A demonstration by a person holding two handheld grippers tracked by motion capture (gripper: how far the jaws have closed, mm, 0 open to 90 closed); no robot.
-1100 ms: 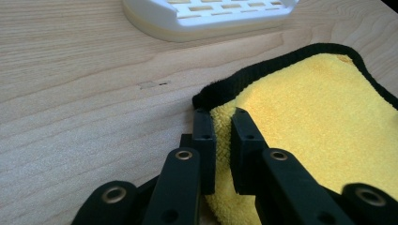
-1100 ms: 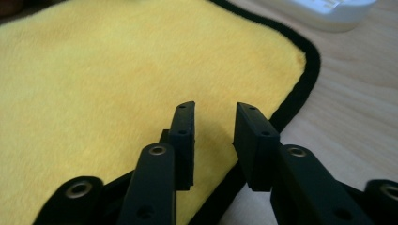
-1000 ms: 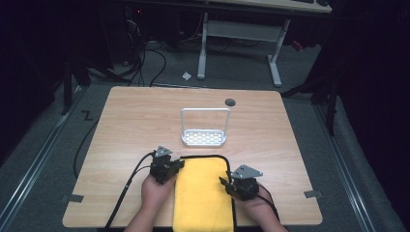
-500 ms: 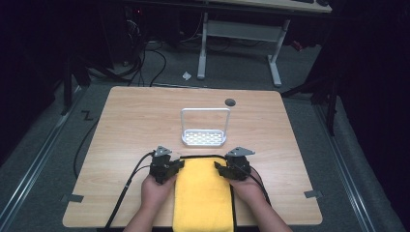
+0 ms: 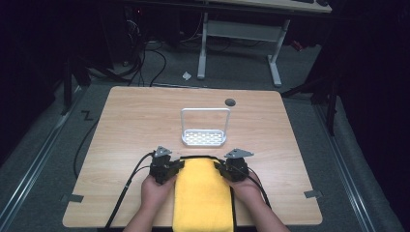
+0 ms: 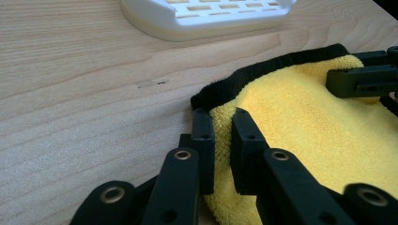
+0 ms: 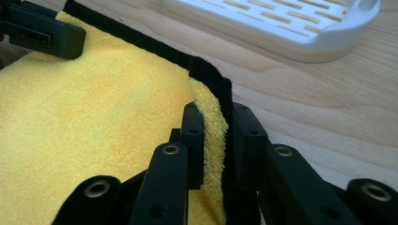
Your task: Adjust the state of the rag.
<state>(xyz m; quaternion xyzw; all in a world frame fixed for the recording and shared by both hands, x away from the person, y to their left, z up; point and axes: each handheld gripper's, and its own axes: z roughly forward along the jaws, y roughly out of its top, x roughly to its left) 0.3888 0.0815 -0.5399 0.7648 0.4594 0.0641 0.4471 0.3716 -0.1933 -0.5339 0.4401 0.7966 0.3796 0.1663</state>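
A dim lab: cables (image 5: 140, 58) tangle on grey carpet at upper left, behind a lone wooden worktop (image 5: 145, 125).

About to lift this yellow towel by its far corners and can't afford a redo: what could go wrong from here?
1. Both grippers, left gripper and right gripper, pinch only the yellow towel's edge, so a corner might slip out.
2. The white rack stands just beyond; a forward swing could knock it.

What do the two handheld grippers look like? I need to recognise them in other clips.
Both the left gripper and the right gripper are black, each topped by a grey three-cornered plate and trailing a black cable. Their flat black jaws hang on linkage arms with brass-coloured rivets. No sleeves show.
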